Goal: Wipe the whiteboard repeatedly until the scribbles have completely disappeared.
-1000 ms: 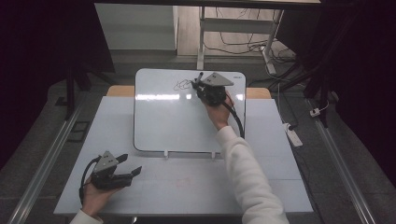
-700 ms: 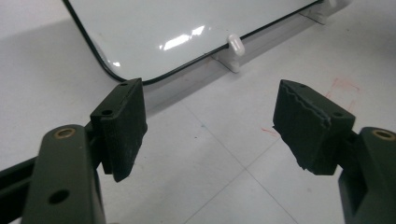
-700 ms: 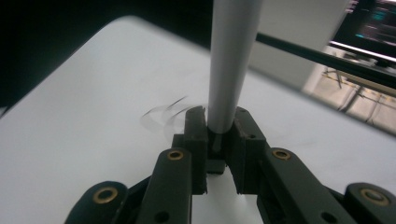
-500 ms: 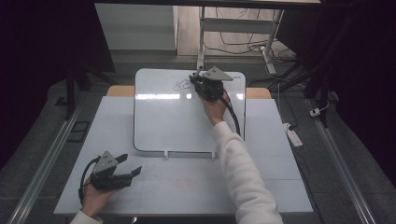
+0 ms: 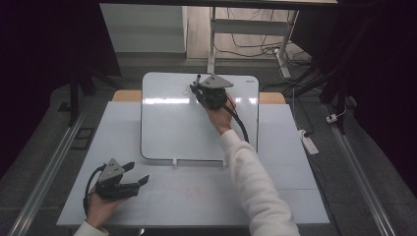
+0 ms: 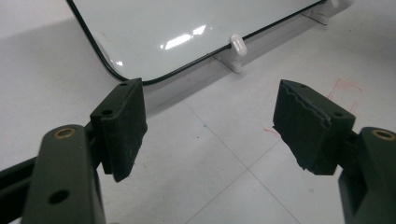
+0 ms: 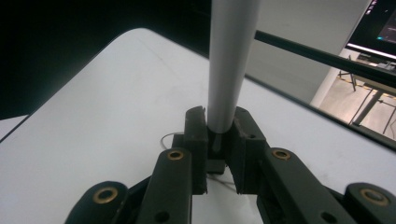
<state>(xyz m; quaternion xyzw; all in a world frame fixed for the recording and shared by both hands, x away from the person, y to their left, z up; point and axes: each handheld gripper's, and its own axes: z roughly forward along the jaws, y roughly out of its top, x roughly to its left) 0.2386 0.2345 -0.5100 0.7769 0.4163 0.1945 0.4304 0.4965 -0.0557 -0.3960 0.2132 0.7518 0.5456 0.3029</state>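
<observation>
Marker [image 7: 229, 70] is clamped between the right gripper's [image 5: 199, 90] jaws, barrel rising straight up out of them in the right gripper view, tip down at the whiteboard [image 5: 172, 123] just under the jaws. Faint pen line [image 7: 167, 136] sits on the board right beside the jaw tips, near the board's far edge.

Risks, my read:
- Grip is low on the barrel, close to the tip. Side load while drawing could lever the marker and twist it in the jaws, so the line wanders or the tip lifts.
- Too much downward push could slide the barrel up through the jaws or squash the tip.
- Board leans on small white clips [image 6: 238, 44] at its near edge. A hard push away from the jaws could shift it on the surface [image 5: 275, 187].
- Stroke is near the far edge; overrun goes off the board.

Left gripper [image 5: 138, 173] lies well clear on the surface, jaws wide apart with nothing between them, board's near corner ahead of them. It isn't steadying the board, so nothing stops a slide.
</observation>
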